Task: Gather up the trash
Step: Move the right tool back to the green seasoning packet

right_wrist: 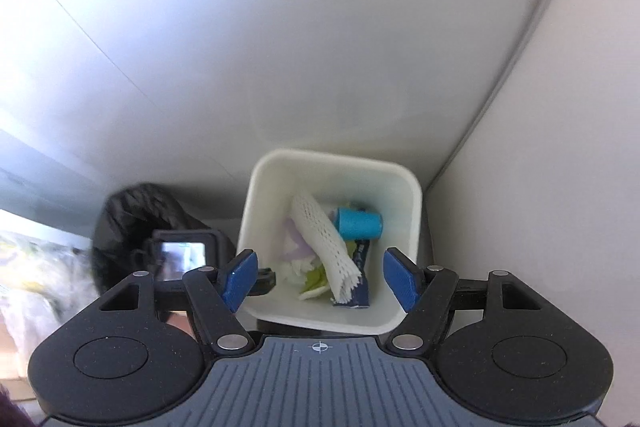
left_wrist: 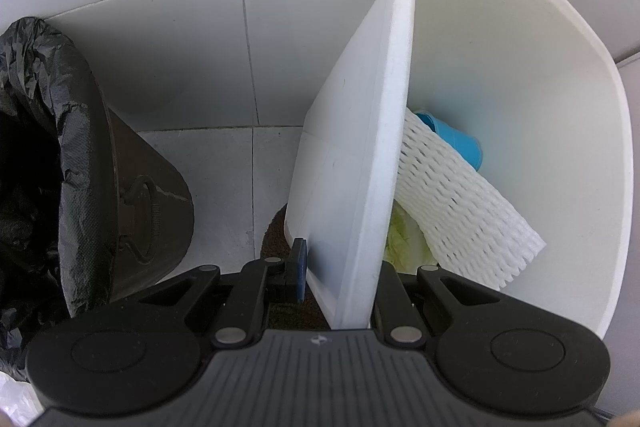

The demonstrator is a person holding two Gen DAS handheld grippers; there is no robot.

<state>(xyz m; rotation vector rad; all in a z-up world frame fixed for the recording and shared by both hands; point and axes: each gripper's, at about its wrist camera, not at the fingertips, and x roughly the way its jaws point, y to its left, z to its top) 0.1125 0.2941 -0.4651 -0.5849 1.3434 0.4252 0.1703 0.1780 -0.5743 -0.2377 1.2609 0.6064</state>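
The left gripper [left_wrist: 340,267] is clamped on the near left wall of the white bin [left_wrist: 520,47]: one blue pad [left_wrist: 299,269] presses the outside, the other finger is hidden inside. The right gripper [right_wrist: 320,279] hangs above the white bin [right_wrist: 260,187], its blue pads [right_wrist: 240,279] spread wide and touching nothing. Inside the bin, green leaf scraps [left_wrist: 404,243] lie nearest, a white foam net sleeve [left_wrist: 460,199] leans over them, and a blue cup [left_wrist: 456,139] rests farther back. To the left stands a dark can lined with a black trash bag [left_wrist: 36,155]. White tiles [left_wrist: 180,47] lie beyond.
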